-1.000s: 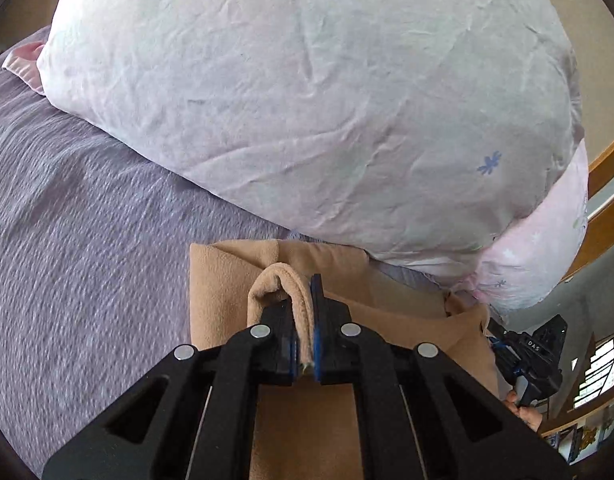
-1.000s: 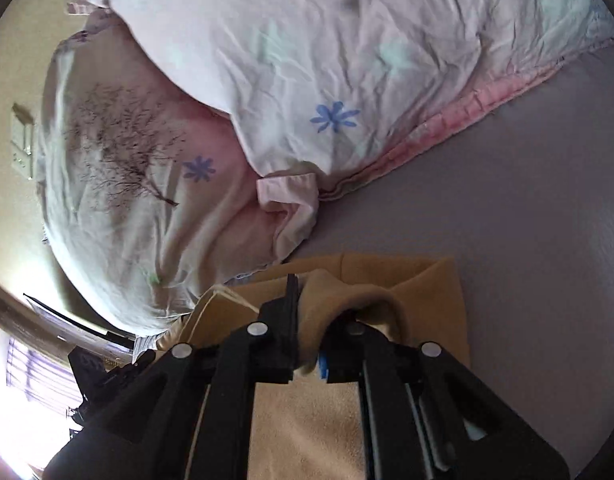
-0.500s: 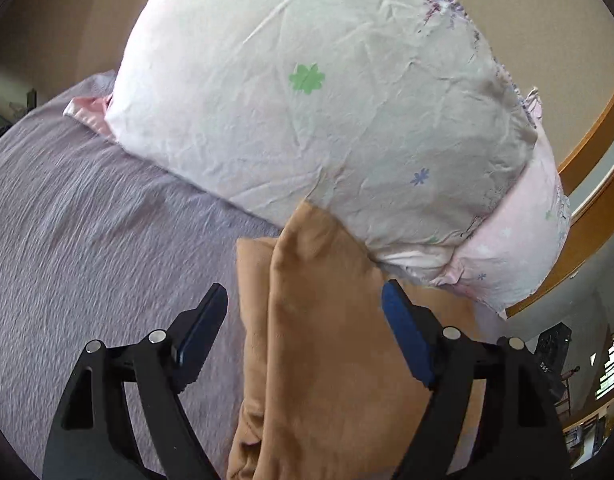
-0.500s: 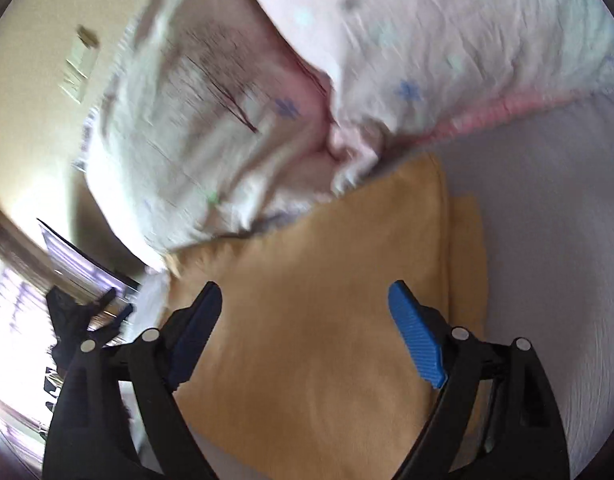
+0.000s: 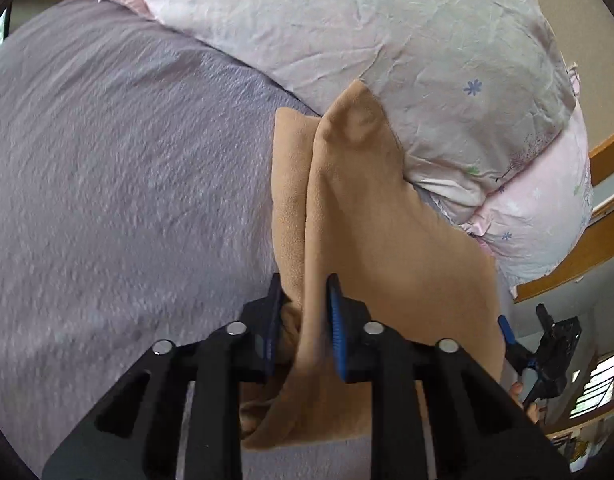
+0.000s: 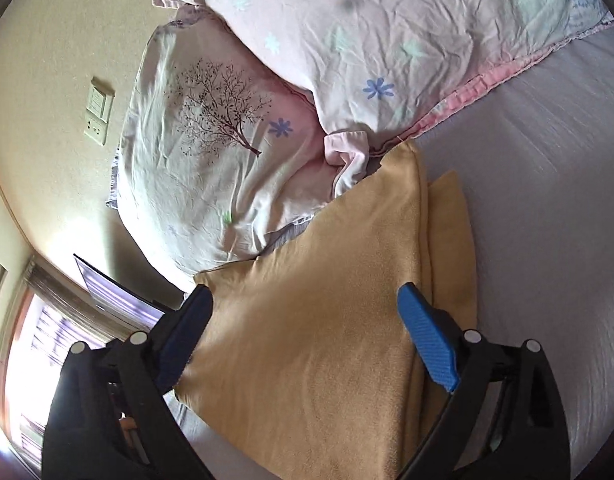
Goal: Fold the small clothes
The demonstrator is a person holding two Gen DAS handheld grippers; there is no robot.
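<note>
Left gripper [image 5: 303,320], wide apart half a second ago, is now clamped on the near fold edge of the tan garment [image 5: 359,216]. Garment lies folded on the grey bedsheet [image 5: 107,168], far corner against the pillows [image 6: 387,40]. Right gripper [image 6: 307,344] remains spread above it, holding nothing. Next fold looks underway. No containers visible.

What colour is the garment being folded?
Tan garment, clearest in the right wrist view.

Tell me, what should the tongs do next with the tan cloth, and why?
Probably lift the pinched edge and carry it across. The left tongs are shut on the tan cloth, while the right tongs hang open above it, gripping nothing.
</note>
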